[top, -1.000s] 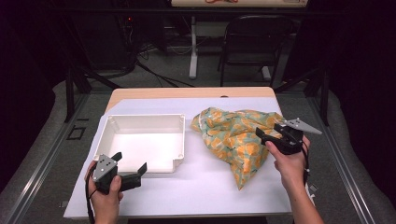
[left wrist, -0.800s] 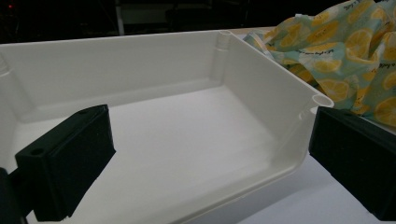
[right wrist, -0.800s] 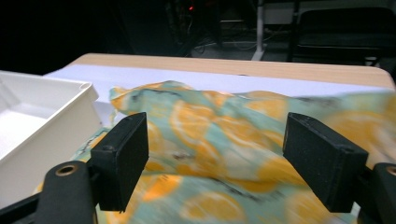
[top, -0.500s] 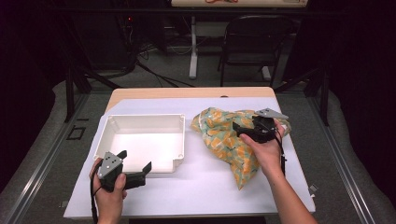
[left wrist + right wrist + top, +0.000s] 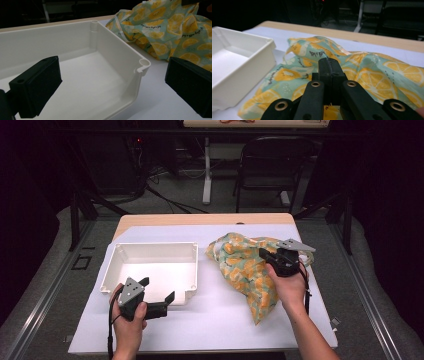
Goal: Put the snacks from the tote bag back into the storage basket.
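My right gripper (image 5: 265, 254) has just closed its jaws, pinching the lemon-print cloth (image 5: 245, 270) lying on the table's right half. My left gripper (image 5: 157, 290) gapes wide at the near right corner of the white tray (image 5: 150, 251).

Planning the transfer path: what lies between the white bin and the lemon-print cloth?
Only a bare strip of white table cover separates white bin from cloth, in the high view.

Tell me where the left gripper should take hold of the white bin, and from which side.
Grip the white bin by its near wall, next to the rounded corner post, coming from the person's side. The wall is thin and upright, and likely slips between the open jaws of the left gripper, which already points at that corner. The lemon-print cloth lies beside the right wall.
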